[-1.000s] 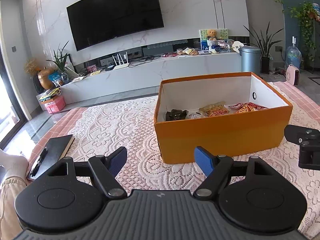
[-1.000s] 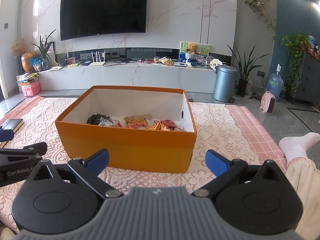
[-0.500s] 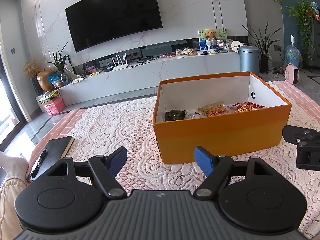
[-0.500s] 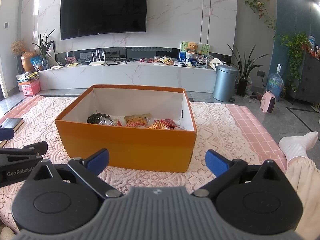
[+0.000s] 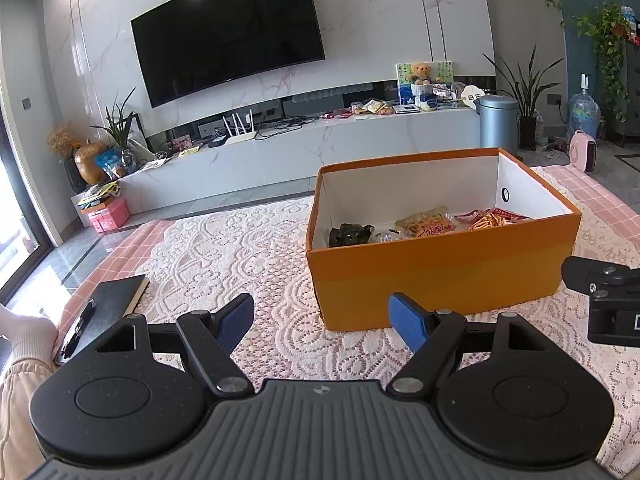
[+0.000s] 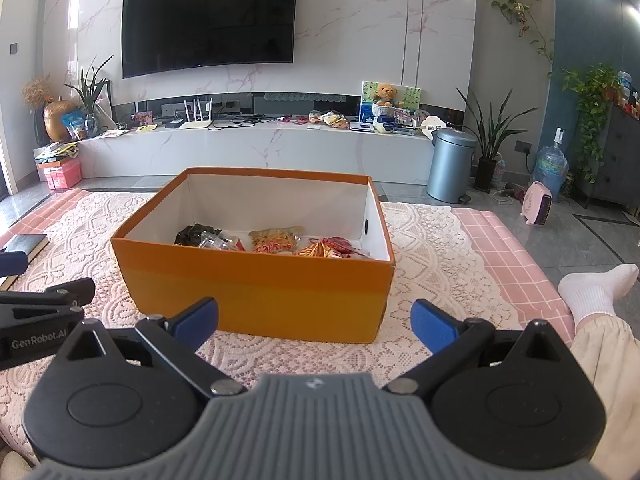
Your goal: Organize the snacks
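— Are the hand-held grippers holding anything?
— No. The left hand-held gripper (image 5: 322,318) and the right hand-held gripper (image 6: 314,320) both hover spread wide and empty over the lace cloth (image 6: 420,236).
— And the snacks (image 6: 276,242)?
— Just beyond, lying inside the orange box (image 6: 260,292). A television (image 6: 208,16) hangs on the far wall.

The left gripper (image 5: 322,318) is drifting slightly leftward, so the open orange cardboard box (image 5: 440,276) is sliding right in its view.
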Demonstrator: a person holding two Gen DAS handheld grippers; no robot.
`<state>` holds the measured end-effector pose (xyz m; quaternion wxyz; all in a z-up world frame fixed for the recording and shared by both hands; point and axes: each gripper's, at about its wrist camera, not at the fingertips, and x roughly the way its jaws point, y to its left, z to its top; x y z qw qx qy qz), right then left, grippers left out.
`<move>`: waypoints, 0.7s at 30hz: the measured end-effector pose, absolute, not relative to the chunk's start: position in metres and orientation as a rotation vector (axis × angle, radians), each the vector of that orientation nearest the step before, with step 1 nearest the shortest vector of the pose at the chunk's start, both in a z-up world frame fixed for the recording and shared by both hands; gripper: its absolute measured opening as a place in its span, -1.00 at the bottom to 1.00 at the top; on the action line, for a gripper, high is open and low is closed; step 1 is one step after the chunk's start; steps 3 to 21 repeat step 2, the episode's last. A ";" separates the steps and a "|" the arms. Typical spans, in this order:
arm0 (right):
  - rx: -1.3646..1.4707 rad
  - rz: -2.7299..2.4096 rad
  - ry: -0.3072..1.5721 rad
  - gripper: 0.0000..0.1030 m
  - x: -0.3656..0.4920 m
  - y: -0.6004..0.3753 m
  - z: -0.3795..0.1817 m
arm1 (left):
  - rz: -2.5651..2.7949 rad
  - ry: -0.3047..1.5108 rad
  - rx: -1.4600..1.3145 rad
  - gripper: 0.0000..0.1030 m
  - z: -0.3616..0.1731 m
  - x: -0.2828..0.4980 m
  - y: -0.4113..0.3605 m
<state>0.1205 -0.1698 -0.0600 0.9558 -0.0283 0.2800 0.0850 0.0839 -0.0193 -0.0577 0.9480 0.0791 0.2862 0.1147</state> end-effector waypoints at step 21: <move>-0.057 0.173 0.568 0.93 0.121 -0.169 -0.060 | 0.233 0.579 0.160 0.75 -0.056 0.083 -0.019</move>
